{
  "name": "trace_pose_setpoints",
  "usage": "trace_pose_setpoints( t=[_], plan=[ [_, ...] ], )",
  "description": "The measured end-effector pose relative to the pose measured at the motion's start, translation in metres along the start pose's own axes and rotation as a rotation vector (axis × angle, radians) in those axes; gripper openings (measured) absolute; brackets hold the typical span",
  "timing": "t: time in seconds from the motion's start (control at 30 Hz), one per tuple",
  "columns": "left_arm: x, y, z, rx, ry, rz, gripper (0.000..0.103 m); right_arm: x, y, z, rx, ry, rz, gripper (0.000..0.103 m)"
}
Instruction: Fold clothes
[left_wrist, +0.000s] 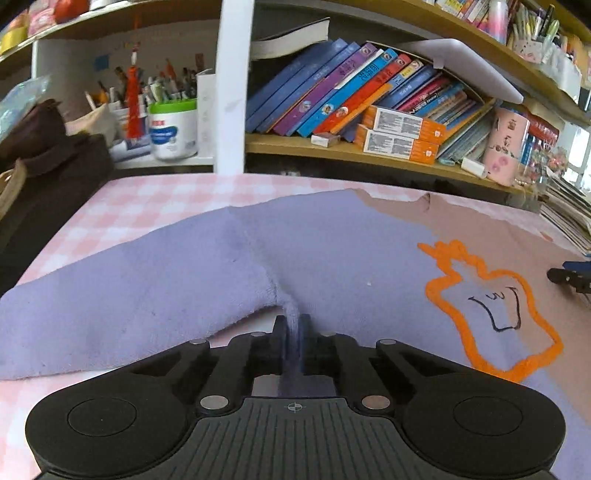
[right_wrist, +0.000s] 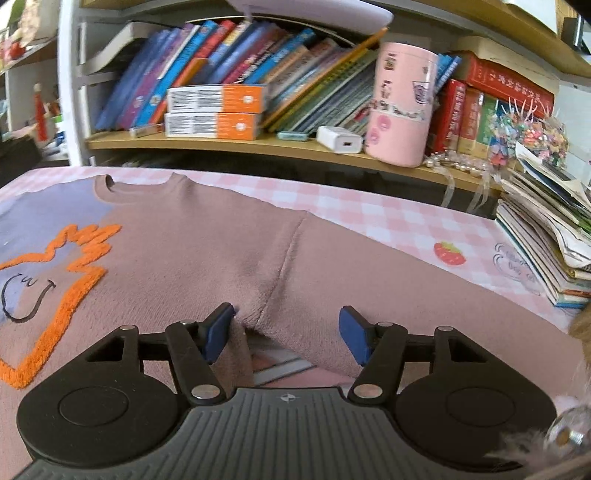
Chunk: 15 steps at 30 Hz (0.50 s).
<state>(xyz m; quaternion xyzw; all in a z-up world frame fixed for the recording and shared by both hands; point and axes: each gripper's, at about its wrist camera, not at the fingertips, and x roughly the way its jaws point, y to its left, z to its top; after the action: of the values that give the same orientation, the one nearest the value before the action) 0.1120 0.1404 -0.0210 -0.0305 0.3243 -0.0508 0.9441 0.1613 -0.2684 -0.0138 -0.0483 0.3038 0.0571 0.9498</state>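
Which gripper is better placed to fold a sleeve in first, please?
Left, probably. The left gripper is already shut on the sweater at the purple sleeve's armpit; the right gripper is open over the pink armpit, gripping nothing.

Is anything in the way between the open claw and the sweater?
No. The right gripper hangs open right over the sweater, with only its armpit fold between the blue pads. Nothing else lies there.

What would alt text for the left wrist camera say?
The left gripper pinches a fold of a purple and pink sweater at the underarm, spread on a pink checked tablecloth. A crowded bookshelf stands behind.
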Motion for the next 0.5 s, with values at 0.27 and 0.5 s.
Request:
trace_pose_setpoints(
  t=[0.27, 0.5],
  plan=[
    [0.010, -0.001, 0.006, -0.034, -0.012, 0.014, 0.012, 0.010, -0.007, 0.006, 0.029, -0.012, -0.029, 0.063],
    [-0.048, -0.004, -0.033, -0.081, -0.023, -0.013, 0.012, -0.057, 0.013, -0.032, 0.010, 0.019, 0.086, 0.059]
  ],
)
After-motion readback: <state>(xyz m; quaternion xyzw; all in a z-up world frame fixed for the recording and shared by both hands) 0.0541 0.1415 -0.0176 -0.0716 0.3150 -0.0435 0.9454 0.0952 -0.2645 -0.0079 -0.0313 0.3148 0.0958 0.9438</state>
